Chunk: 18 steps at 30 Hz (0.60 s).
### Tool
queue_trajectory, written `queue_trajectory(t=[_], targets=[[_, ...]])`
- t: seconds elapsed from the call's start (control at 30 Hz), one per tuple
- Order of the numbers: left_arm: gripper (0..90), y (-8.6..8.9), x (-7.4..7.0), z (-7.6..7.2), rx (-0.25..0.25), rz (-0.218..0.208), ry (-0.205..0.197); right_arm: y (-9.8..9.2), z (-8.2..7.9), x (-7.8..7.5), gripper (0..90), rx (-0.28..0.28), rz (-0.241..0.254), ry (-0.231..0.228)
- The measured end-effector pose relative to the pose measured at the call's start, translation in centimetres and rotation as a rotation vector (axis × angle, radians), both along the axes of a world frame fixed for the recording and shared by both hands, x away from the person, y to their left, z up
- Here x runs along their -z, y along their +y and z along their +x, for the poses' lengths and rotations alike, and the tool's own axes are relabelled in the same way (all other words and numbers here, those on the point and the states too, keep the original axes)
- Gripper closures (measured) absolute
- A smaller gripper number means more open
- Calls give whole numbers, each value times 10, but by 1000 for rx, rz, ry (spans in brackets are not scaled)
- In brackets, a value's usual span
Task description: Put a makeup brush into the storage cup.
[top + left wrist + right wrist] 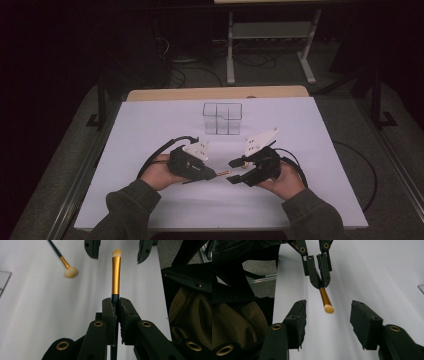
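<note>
A makeup brush with a gold ferrule, dark handle and pale bristle tip is clamped by its handle in my left gripper, which is shut on it. The brush points across toward my right gripper above the white table sheet. In the right gripper view, the brush sticks out of the left gripper, and its tip lies between the spread jaws of my right gripper. Those jaws stand open and clear of the brush on both sides.
A second brush with a wider pale head lies on the sheet beyond the left gripper. A clear plastic organiser box with compartments stands at the middle back of the table. Dark floor and table legs lie beyond the far edge.
</note>
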<state>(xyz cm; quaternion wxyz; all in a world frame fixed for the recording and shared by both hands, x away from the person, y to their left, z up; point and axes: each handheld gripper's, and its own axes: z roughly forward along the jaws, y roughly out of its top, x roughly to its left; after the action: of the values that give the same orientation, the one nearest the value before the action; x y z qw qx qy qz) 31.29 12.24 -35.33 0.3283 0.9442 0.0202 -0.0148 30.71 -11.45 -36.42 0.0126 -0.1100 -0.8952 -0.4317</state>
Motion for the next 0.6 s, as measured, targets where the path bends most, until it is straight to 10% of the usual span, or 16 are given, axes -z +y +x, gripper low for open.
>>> queue_trajectory(t=[0.6], targets=[[833, -14, 1, -1, 30, 0, 5, 1, 1, 3, 787, -56, -15, 38]])
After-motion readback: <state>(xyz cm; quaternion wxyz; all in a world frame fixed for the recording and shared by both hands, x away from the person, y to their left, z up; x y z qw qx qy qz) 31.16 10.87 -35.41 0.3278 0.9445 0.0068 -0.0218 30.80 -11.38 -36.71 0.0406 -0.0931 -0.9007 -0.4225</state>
